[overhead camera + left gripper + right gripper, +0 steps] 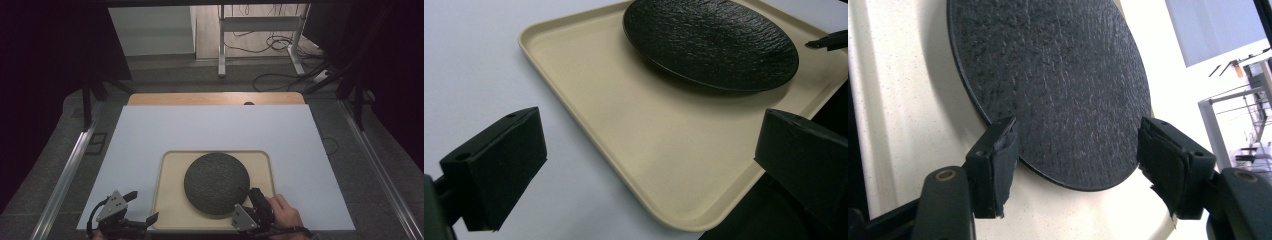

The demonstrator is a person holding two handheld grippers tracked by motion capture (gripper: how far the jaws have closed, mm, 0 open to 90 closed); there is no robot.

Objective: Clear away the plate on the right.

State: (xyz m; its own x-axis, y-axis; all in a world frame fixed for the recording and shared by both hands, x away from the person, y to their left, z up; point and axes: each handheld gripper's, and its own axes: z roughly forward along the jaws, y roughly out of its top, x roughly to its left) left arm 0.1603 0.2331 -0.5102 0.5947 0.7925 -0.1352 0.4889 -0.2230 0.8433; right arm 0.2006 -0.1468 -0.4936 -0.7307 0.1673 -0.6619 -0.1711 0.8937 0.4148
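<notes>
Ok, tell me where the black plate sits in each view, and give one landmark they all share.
High view: black plate lower centre, on the beige tray.
Left gripper view: plate at upper right, toward the tray's far end.
Right gripper view: plate fills the centre, its near rim between the open right tongs.
Shared landmark: the beige tray.

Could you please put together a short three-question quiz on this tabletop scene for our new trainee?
1. True or false: the dark plate lies on the beige tray.
2. Which gripper has its open jaws at the plate's near edge? A) left gripper B) right gripper
3. Fill in: the tray sits on a ____ sheet that covers most of the table.

Key: 1 true. 2 B; its jaws are apart with the plate's rim between them, not closed on it. 3 white.
</notes>
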